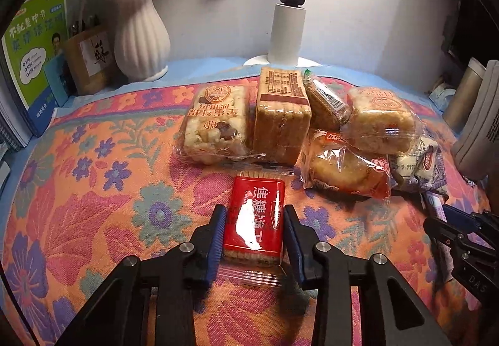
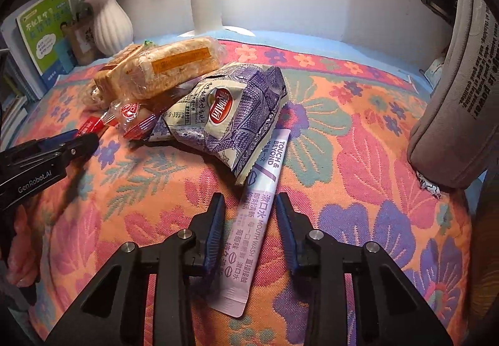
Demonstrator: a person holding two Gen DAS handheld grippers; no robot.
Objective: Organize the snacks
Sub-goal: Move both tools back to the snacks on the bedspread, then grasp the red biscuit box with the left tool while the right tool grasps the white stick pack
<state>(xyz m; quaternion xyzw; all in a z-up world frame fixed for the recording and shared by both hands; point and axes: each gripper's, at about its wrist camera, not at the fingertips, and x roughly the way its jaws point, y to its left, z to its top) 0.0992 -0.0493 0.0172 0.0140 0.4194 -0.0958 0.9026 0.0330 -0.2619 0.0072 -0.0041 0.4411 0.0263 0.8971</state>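
Left gripper [image 1: 254, 232] sits clamped on the red biscuit packet [image 1: 254, 218], its blue pads against the two long sides, low over the flowered cloth [image 1: 93, 190] that covers the counter. That packet looks light and stiff, its film glossy and probably slippery, the biscuits inside likely brittle; a gentle hold across the long sides seems right. Behind it lie the other wrapped snacks [image 1: 280, 121] in a loose heap, with a white vase [image 1: 140, 31] and a lamp post [image 1: 288, 25] by the wall. From the right wrist, the right gripper [image 2: 249, 223] stands narrow astride the lilac mouthwash sachet [image 2: 249, 233], pads beside it but apparently not pressing. Flat, limp and thin, it lies under the edge of a purple snack bag [image 2: 237, 109]; pinching its midsection across the width looks best. A grey pouch [image 2: 452, 90] stands at right.
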